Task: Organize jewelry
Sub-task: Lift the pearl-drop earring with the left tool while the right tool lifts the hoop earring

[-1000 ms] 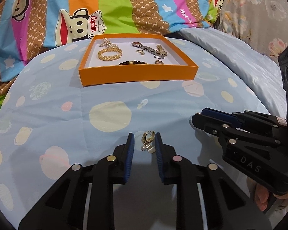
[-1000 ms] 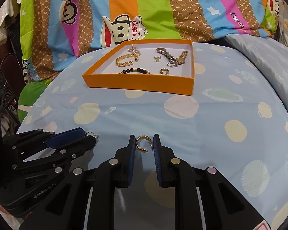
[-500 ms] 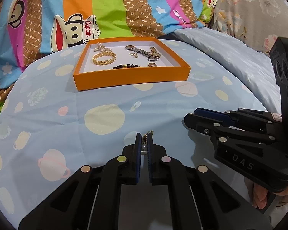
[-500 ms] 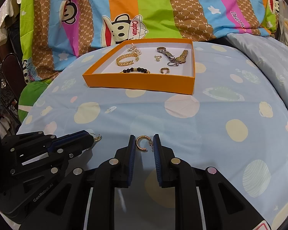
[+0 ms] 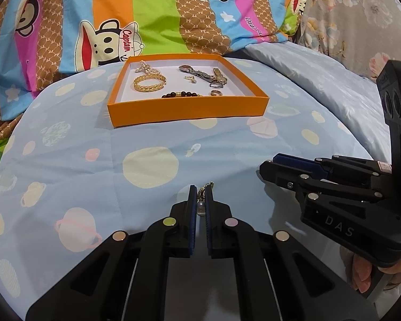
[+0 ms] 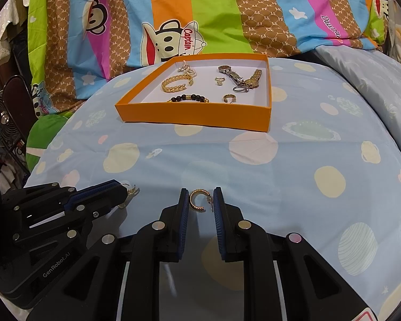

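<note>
- The left tongs (image 5: pixel 199 196) are clenched on a small gold pearl-drop earring (image 5: pixel 201 205). It sits between the blue pads, its gold top poking out past the tips and the pearl hanging lower in the narrow gap.
- The right tongs (image 6: pixel 199 200) are released. Their pads stand apart on either side of a gold hoop earring (image 6: pixel 197 200), which lies flat on the bed (image 6: pixel 294 187) near its front edge, touching neither pad that I can make out.
- The hoop is a C shape, with its opening turned toward the right pad and back toward the camera. A thin post seems to stick out near that pad.
- The hoop lies straight ahead of the right tongs and already inside their span, so a plain closing squeeze looks enough, and the right hand is plainly the nearer one.
- The orange box (image 5: pixel 189 112) sits toward the far edge of the bed, well apart from both tongs and straight ahead of them, its long side across the view.
- Inside lie a gold bracelet (image 5: pixel 149 83), a beaded bracelet (image 5: pixel 180 95), a watch (image 5: pixel 204 75) and a ring (image 5: pixel 216 92).
- Judging by this, the held earring goes forward to the box next.
</note>
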A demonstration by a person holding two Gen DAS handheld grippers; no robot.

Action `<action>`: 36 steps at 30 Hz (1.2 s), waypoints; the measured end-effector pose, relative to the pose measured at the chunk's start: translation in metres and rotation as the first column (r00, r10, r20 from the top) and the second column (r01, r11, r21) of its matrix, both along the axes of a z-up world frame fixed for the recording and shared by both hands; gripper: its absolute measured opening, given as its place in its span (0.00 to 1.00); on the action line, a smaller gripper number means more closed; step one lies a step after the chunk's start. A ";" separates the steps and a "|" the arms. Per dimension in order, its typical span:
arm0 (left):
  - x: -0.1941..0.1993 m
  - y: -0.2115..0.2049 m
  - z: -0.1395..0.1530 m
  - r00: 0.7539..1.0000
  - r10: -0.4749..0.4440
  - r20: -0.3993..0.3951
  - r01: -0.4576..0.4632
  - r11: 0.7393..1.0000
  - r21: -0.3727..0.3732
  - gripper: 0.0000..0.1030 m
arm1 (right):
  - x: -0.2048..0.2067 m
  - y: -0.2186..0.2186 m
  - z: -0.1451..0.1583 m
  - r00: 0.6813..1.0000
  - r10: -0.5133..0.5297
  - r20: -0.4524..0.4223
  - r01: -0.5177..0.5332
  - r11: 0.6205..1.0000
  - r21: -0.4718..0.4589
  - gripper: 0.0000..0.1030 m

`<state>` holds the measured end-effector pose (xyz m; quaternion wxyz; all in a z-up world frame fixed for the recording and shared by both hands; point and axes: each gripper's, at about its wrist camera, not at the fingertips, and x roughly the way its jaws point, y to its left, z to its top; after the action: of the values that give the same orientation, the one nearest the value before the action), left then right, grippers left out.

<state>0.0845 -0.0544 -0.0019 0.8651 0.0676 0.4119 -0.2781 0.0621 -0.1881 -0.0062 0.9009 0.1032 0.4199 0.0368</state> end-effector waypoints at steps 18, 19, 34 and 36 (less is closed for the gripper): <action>0.007 0.014 -0.002 0.999 0.043 -0.021 -0.043 0.999 -0.004 0.05 | 0.001 0.003 -0.003 1.000 0.022 -0.021 -0.022 1.000 0.008 0.18; 0.007 0.013 -0.002 0.999 0.042 -0.022 -0.042 0.999 -0.003 0.05 | 0.002 0.003 -0.003 1.000 0.022 -0.022 -0.022 1.000 0.008 0.18; 0.006 0.010 -0.003 0.999 0.039 -0.019 -0.038 0.999 0.008 0.05 | 0.001 0.001 -0.002 1.000 0.009 -0.004 -0.009 1.000 0.005 0.17; 0.005 0.009 -0.002 0.999 0.032 -0.011 -0.032 0.999 0.006 0.04 | 0.001 0.001 -0.002 1.000 0.009 -0.003 -0.009 1.000 0.004 0.17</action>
<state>0.0893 -0.0456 -0.0039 0.8668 0.0620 0.4187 -0.2635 0.0627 -0.1871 -0.0077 0.8999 0.1029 0.4218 0.0414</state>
